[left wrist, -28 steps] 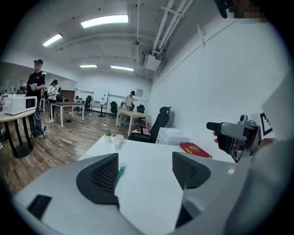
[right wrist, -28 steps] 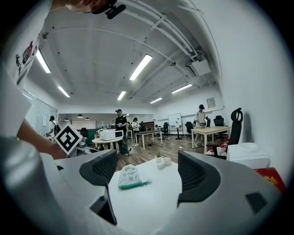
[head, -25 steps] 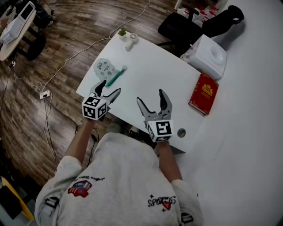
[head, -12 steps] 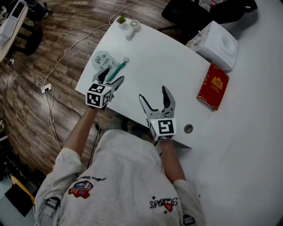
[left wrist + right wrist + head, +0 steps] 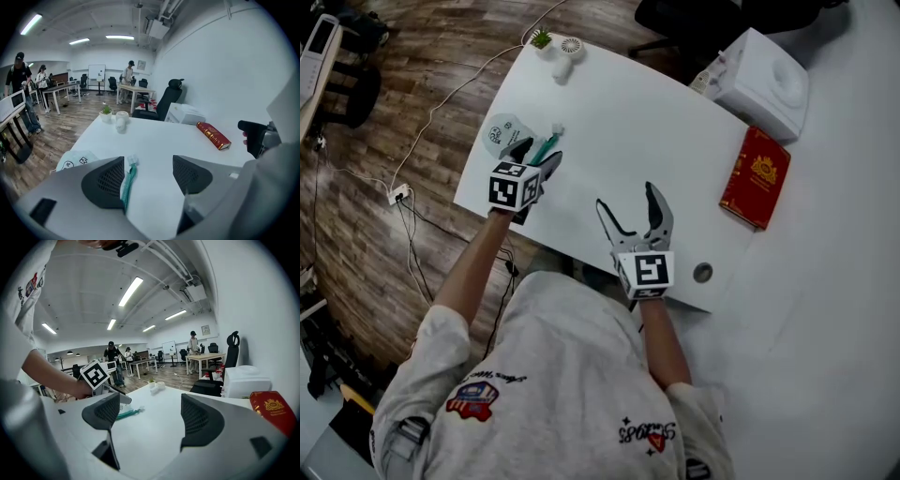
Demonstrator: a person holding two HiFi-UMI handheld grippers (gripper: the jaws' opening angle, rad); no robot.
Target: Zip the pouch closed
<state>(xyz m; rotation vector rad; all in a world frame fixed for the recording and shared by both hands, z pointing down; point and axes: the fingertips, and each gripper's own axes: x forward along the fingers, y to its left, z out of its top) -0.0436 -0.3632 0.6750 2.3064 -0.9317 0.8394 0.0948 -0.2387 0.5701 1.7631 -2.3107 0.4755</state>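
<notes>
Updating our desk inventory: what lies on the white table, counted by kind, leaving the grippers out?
Pale fabric pouch with teal zip: 1
Red hardback book: 1
White box-shaped appliance: 1
Small green potted plant: 1
Small white handheld fan: 1
Total: 5, not counting an unclear bit beside the appliance.

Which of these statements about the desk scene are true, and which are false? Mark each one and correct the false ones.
1. In the head view, the pouch lies near the left edge of the table. True.
2. The red book stands upright on its end. False: it lies flat on the table.
3. The right gripper grips the pouch. False: its fingers are apart and empty over bare table, well away from the pouch.
4. A small plant sits at the table's far corner. True.
</notes>
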